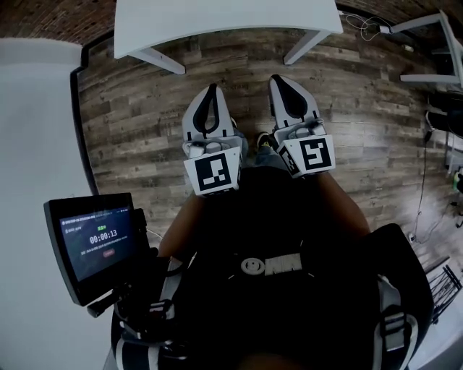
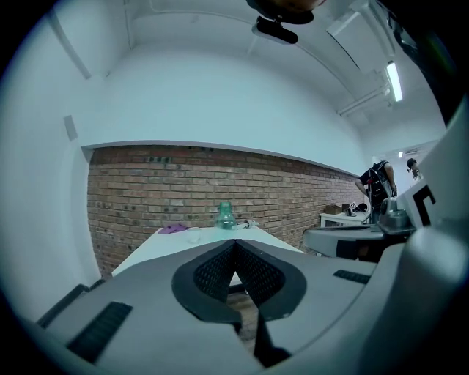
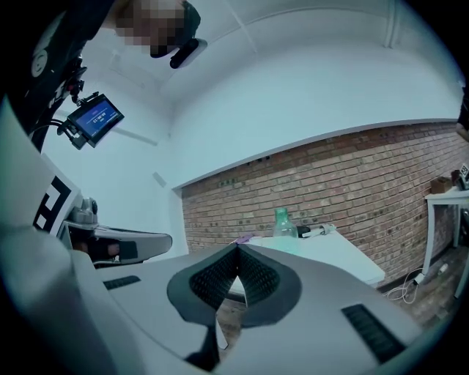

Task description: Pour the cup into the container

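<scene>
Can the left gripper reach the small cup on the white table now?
Probably not yet. The left gripper, jaws shut, is well short of the table, where the cup stands. Nothing blocks the way; stepping closer should do.

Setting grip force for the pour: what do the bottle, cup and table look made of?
Bottle: see-through green, so glass or plastic; can't tell which.
Cup: small, whitish, translucent, likely plastic; too far away to be sure.
Table: white, smooth matte top, probably laminate or painted board.

- Looks like a lab or studio workroom
- Brick wall (image 2: 183, 190), wood-plank floor (image 1: 145, 108), white tables (image 1: 217, 18)
- Ceiling strip light (image 2: 393, 80), floor cables (image 1: 423, 181), timer screen (image 1: 98, 242)
</scene>
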`<state>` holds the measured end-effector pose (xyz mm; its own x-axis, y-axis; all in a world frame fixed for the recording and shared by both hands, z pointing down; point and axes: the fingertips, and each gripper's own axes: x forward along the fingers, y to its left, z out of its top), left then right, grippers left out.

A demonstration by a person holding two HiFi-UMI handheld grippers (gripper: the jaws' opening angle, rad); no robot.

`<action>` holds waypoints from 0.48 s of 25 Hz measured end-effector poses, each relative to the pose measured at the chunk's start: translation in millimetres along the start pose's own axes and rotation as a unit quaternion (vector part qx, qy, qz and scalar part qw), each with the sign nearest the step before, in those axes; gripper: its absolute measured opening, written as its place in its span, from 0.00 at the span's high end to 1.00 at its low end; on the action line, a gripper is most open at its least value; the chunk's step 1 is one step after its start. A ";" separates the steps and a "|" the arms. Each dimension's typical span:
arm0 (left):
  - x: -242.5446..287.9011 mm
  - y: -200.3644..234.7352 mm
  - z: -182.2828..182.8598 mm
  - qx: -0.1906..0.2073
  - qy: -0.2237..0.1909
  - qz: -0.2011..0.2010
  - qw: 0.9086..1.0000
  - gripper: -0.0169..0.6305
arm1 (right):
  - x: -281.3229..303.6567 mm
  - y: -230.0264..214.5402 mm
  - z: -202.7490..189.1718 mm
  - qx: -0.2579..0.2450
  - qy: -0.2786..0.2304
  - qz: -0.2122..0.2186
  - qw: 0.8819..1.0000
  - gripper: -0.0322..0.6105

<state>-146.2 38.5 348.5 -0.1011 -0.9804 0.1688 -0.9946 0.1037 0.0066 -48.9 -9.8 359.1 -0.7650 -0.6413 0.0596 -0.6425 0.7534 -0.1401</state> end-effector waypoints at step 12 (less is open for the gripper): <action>89.4 102.6 9.9 -0.026 0.020 0.005 0.999 0.98 | 119.2 -8.1 8.8 -0.005 0.029 -0.035 0.999 0.95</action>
<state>-257.5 -40.2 354.5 -0.1080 -0.9719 0.2090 -0.9910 0.1220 0.0551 -134.5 -93.7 358.6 -0.7188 -0.6836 0.1267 -0.6952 0.7081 -0.1235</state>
